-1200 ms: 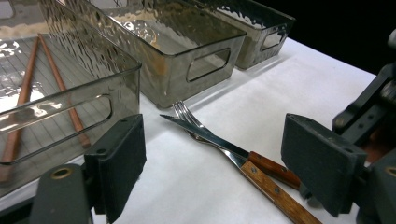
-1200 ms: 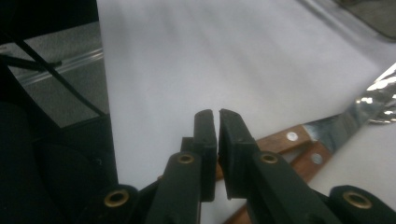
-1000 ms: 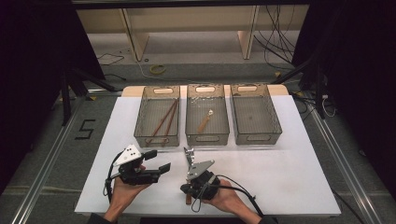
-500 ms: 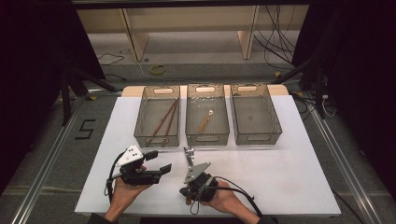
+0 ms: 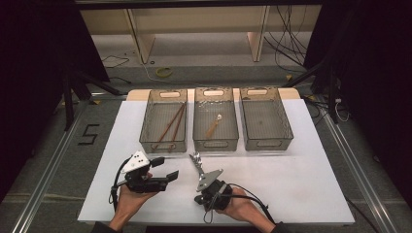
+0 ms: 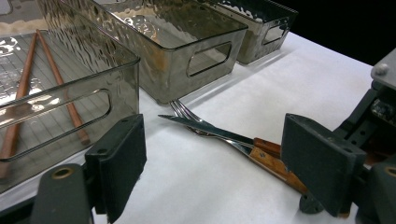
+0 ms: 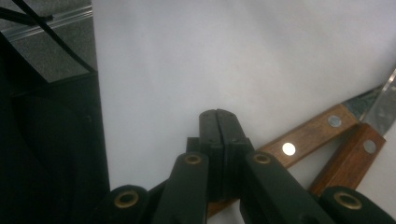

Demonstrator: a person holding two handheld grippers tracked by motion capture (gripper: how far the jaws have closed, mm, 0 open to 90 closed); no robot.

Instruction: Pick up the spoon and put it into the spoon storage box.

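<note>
Two wooden-handled pieces, a knife [image 6: 210, 132] and a fork [image 6: 189, 114], lie crossed on the white table [image 5: 301, 165] just in front of the middle bin [image 5: 215, 119], tips toward it. My right claw [image 7: 218, 122] has its jaws pressed flat together with nothing between them; its tip sits over the riveted handles, and I cannot tell whether it touches them. My left claw [image 6: 219, 172] stands wide open and empty, beside the cutlery and clear of it.

The left bin [image 5: 164, 120] holds a pair of brown chopsticks [image 5: 171, 127] lying lengthwise. The middle bin holds one small utensil [image 5: 214, 125], too small in the high view to name. The right bin [image 5: 265, 118] shows bare floor.

My right claw covers the handle ends in the high view; my left claw's view cuts off the handles behind its own jaw.
</note>
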